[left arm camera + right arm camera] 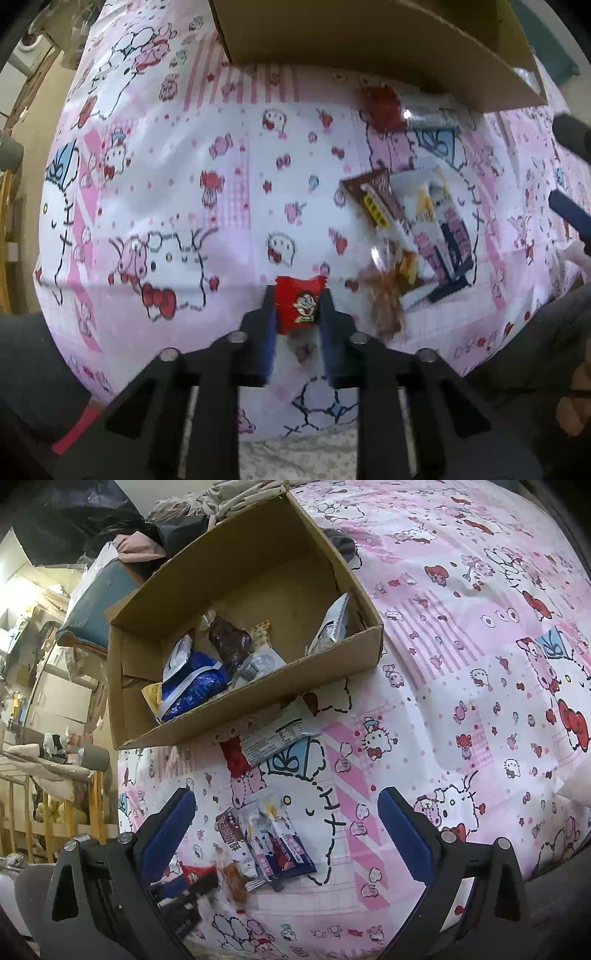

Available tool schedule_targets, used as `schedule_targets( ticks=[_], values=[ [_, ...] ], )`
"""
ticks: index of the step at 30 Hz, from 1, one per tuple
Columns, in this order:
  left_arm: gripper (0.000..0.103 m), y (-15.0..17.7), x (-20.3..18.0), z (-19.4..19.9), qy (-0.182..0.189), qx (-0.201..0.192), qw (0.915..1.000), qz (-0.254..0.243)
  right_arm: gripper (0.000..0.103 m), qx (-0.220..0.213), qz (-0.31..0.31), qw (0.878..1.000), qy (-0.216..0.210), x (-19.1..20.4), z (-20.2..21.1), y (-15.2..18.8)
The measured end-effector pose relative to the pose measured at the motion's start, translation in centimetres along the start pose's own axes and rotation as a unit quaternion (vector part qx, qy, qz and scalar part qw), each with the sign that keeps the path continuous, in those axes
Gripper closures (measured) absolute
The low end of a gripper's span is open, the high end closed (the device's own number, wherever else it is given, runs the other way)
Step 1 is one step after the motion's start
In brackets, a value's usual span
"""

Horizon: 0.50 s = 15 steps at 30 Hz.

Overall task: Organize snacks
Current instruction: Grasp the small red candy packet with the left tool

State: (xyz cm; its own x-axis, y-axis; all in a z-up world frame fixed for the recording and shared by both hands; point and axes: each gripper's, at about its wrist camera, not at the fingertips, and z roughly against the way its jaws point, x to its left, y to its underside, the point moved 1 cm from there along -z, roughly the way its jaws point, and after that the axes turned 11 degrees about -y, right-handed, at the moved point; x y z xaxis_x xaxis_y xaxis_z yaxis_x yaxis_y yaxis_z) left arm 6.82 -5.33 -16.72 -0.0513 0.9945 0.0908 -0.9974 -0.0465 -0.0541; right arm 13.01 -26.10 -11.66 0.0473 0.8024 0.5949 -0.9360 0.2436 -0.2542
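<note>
My left gripper points down at the pink cartoon bedsheet and is shut on a small red snack packet with a cartoon face. In the right wrist view the same red packet shows between the left gripper's fingers at the lower left. A pile of flat snack packets lies just beside it. My right gripper hangs open above that pile, holding nothing. A red and silver packet lies against the open cardboard box, which holds a blue bag and several other snacks.
The box wall fills the top of the left wrist view. Beyond the bed's left edge stand a wooden rail and shelves with clutter. A teal cushion and heaped clothes lie behind the box. The sheet stretches bare to the right.
</note>
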Motion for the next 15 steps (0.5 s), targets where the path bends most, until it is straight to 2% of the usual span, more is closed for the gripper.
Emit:
schedule_targets(
  ticks=[3, 6, 8, 9, 10, 12, 15],
  values=[
    [0.088, -0.8, 1.2, 0.6, 0.013, -0.016, 0.9995, 0.022, 0.002, -0.001, 0.001, 1.000, -0.001, 0.0, 0.1, 0.0],
    [0.087, -1.3, 2.3, 0.6, 0.028, -0.007, 0.9985, 0.046, 0.002, -0.002, -0.007, 1.000, -0.004, -0.3, 0.3, 0.0],
    [0.075, -1.3, 3.4, 0.2, 0.036, 0.015, 0.9969, 0.068, 0.002, -0.001, -0.010, 1.000, -0.006, -0.4, 0.3, 0.0],
    [0.058, -1.4, 4.1, 0.2, 0.043, 0.022, 0.9955, 0.082, 0.002, 0.000, -0.010, 1.000, -0.006, -0.4, 0.3, 0.0],
    [0.048, -1.4, 4.7, 0.3, 0.050, 0.023, 0.9932, 0.103, 0.002, 0.002, -0.011, 1.000, -0.006, -0.4, 0.2, 0.0],
    [0.048, -1.7, 5.4, 0.9, 0.050, 0.009, 0.9914, 0.120, 0.002, 0.005, -0.011, 1.000, -0.009, -0.4, 0.1, 0.1],
    [0.048, -2.3, 5.9, 1.3, 0.075, -0.003, 0.9869, 0.143, 0.002, 0.006, -0.009, 1.000, -0.011, -0.2, 0.0, 0.0]
  ],
)
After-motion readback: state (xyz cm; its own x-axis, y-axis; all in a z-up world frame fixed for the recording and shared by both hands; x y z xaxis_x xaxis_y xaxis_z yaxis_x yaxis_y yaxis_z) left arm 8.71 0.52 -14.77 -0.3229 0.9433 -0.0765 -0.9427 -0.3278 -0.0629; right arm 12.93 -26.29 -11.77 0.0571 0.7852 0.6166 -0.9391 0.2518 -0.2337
